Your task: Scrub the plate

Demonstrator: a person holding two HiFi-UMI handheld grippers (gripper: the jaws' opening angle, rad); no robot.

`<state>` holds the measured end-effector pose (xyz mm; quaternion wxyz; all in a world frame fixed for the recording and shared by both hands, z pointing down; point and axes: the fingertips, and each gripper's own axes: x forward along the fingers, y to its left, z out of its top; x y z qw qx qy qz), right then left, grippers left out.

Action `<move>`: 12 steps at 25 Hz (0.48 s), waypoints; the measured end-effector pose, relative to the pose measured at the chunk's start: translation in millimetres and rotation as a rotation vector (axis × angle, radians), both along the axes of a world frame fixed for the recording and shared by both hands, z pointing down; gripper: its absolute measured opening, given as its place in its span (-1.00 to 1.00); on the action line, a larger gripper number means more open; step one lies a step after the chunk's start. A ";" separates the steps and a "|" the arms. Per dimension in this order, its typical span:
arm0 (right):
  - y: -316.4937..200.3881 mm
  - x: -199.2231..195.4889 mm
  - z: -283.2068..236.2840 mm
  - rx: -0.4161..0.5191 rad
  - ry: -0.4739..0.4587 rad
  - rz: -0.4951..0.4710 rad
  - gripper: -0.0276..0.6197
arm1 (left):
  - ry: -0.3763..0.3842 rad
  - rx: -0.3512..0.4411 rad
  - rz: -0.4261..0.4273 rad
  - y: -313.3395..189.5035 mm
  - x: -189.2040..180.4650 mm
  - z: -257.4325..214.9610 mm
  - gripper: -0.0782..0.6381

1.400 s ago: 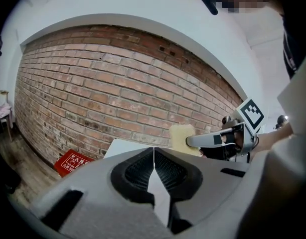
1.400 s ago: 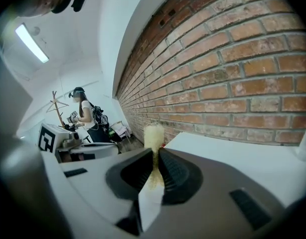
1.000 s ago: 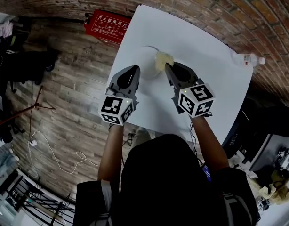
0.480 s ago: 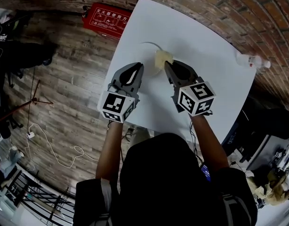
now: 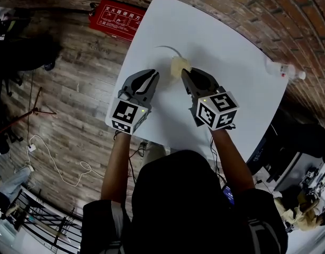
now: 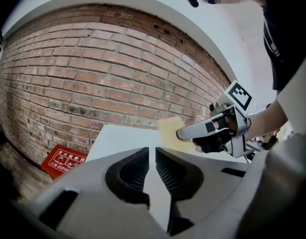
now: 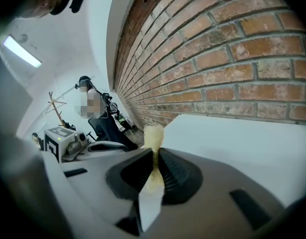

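Right claw (image 5: 185, 74) is clamped on the sponge (image 5: 178, 65), pinching it by the near end so most of the pad sticks out past the tips, prob so the soft part, not the plastic, meets the plate (image 5: 163, 48). Plate is white on a white desk (image 5: 226, 46), so only its far rim shows, as a thin grey arc. It lies toward the desk's left side, just beyond the sponge & both claws. Can't tell if the sponge touches it yet.

Left claw (image 5: 152, 76) is closed tight w/ nothing in it; its own view shows only bare desk through the slit btwn the jaws. It sits beside the right one, tips aimed at the plate's near side. I'd guess it's there to steady the plate while the other scrubs, since a loose plate would slide on a smooth top. Both point forward & down at a slant.

A clear bottle (image 5: 286, 71) lies well apart near the desk's right edge; a red sign (image 5: 117, 16) is on the floor by the brick wall.

Vs a sec ago: both claws have come lower toward the desk, side by side as before. Sponge is in the same pinch & the left jaws were shut then too. Scrubbing itself, I'd judge, hasn't begun
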<state>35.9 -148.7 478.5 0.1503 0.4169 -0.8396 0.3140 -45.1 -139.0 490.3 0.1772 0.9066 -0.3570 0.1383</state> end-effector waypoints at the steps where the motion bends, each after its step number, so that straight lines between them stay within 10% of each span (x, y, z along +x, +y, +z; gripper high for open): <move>1: -0.2 -0.2 1.4 -0.002 0.001 -0.001 -0.78 | -0.006 0.007 0.009 -0.1 0.3 0.6 -0.72; 12: 2.3 -4.3 14.8 -0.028 0.003 -0.021 -0.78 | -0.132 0.019 0.108 -2.9 1.2 25.3 -0.35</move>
